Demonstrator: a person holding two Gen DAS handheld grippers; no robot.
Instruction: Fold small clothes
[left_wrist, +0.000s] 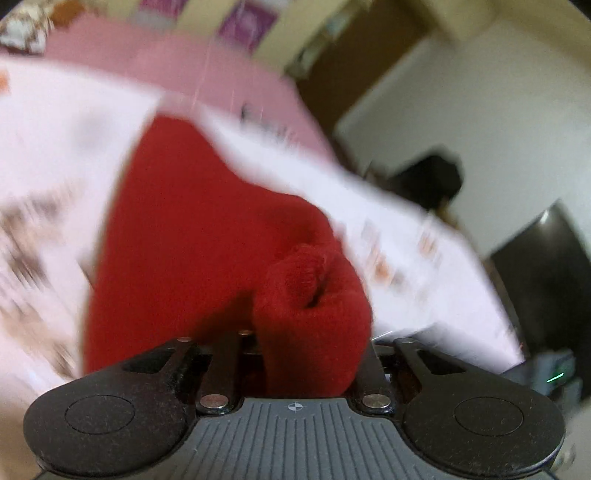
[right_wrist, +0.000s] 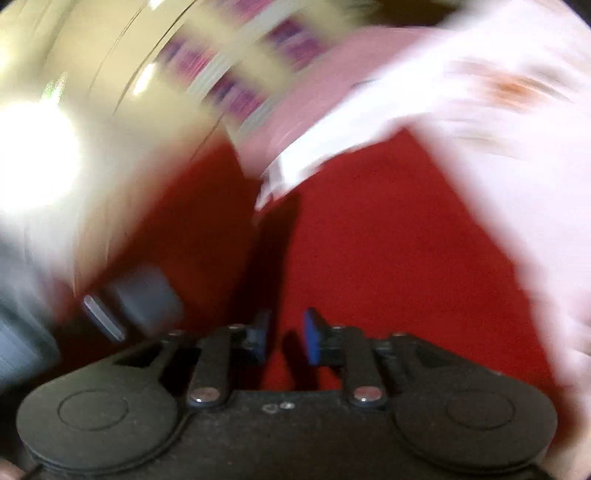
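A small red knit garment (left_wrist: 192, 229) lies over a white patterned sheet (left_wrist: 55, 140) on the bed. My left gripper (left_wrist: 306, 354) is shut on a bunched edge of the red garment, which hides its fingertips. In the right wrist view the red garment (right_wrist: 388, 240) fills the middle. My right gripper (right_wrist: 284, 338) sits right over it, its blue pads (right_wrist: 312, 338) a narrow gap apart with red cloth showing between them; I cannot tell whether they pinch it. Both views are motion-blurred.
A pink cover (left_wrist: 207, 62) lies beyond the white sheet (right_wrist: 517, 147). Past the bed's edge are a pale wall (left_wrist: 480, 110), a dark doorway (left_wrist: 543, 266) and a dark object (left_wrist: 432, 177). A bright light glare (right_wrist: 33, 158) and grey objects (right_wrist: 140, 299) are at the left.
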